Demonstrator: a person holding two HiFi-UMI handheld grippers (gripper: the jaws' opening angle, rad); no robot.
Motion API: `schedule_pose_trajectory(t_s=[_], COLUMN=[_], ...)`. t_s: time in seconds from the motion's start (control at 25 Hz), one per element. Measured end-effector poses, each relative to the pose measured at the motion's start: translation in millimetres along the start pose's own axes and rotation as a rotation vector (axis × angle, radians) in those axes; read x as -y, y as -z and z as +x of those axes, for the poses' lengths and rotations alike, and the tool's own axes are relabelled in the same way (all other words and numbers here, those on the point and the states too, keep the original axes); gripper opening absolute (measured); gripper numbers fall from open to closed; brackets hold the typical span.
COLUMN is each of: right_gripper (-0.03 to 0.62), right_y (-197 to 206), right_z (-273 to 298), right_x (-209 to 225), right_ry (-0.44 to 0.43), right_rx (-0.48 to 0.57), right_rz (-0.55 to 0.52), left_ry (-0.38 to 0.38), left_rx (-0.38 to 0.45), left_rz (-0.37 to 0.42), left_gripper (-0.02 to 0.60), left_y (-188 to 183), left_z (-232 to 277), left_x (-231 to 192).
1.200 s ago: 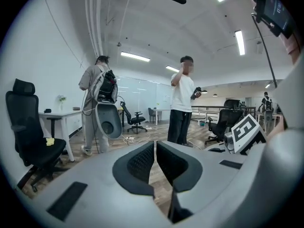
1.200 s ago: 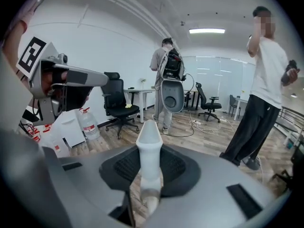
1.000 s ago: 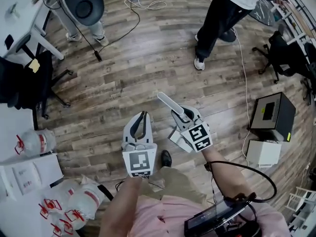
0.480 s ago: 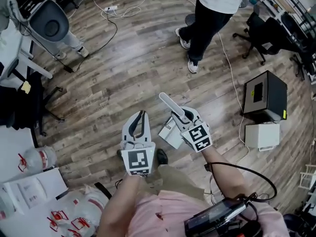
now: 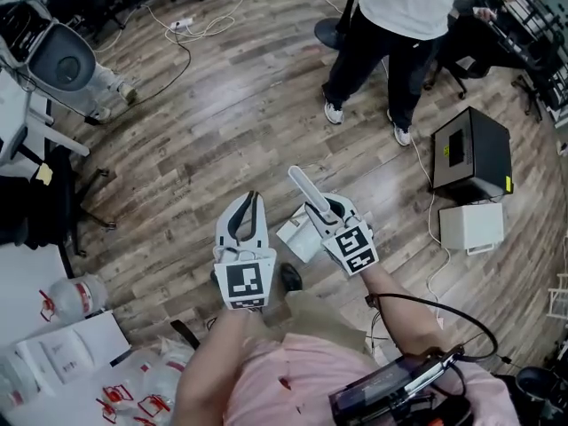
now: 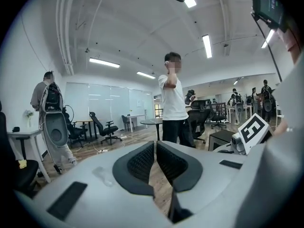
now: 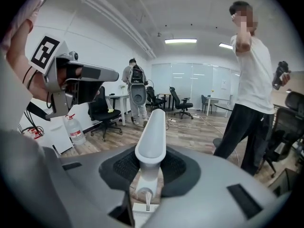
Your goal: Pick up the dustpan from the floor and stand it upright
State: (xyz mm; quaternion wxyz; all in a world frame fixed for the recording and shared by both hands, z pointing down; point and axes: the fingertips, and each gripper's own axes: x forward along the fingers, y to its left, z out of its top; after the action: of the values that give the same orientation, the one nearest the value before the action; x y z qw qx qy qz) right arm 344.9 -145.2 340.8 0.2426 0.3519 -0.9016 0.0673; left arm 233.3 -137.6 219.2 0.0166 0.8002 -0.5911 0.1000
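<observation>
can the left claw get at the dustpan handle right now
Probably yes: the left claw hangs empty beside the dustpan, nothing between them, though its jaws are shut and the right claw grips the handle low down.

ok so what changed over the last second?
Little. The bystander in the white shirt took a step and now stands with feet apart; the head view drifted across the floor. The dustpan swung slightly toward the left hand-held gripper. Unchanged: right hand-held gripper shut on the dustpan's handle, left one shut and empty.
</observation>
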Motion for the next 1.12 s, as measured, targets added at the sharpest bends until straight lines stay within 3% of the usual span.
schedule_pose_trajectory(t_s=[0.32,0.68,0.92,1.12], right_gripper=[0.132,0.189,0.189,0.181], right_y=[-4.4,-11.2,-47.7,-101.1], right_z=[-4.7,-27.9,-45.4,-52.7], right_x=[-6.7,-6.2,-8.4,-11.6], right_ry=[-0.001,0.018,0.029,0.046], right_rx=[0.012,0.044,0.135,0.227], right_rz=[-0.037,-0.007,0.042,0.038], left_ry=[0.007,0.019,0.007,-0.024], left_rx=[-0.005,0.008,0.042,0.098], left_rz=[0.018,0.01,-0.003,0.0], left_gripper=[0.025,0.025,0.025,0.025], left_y=[-5.7,-14.0,-32.5,-61.2], left_z=[-1.5,0.0,0.4,-3.0], left_x=[5.9,17.4,16.2,4.1])
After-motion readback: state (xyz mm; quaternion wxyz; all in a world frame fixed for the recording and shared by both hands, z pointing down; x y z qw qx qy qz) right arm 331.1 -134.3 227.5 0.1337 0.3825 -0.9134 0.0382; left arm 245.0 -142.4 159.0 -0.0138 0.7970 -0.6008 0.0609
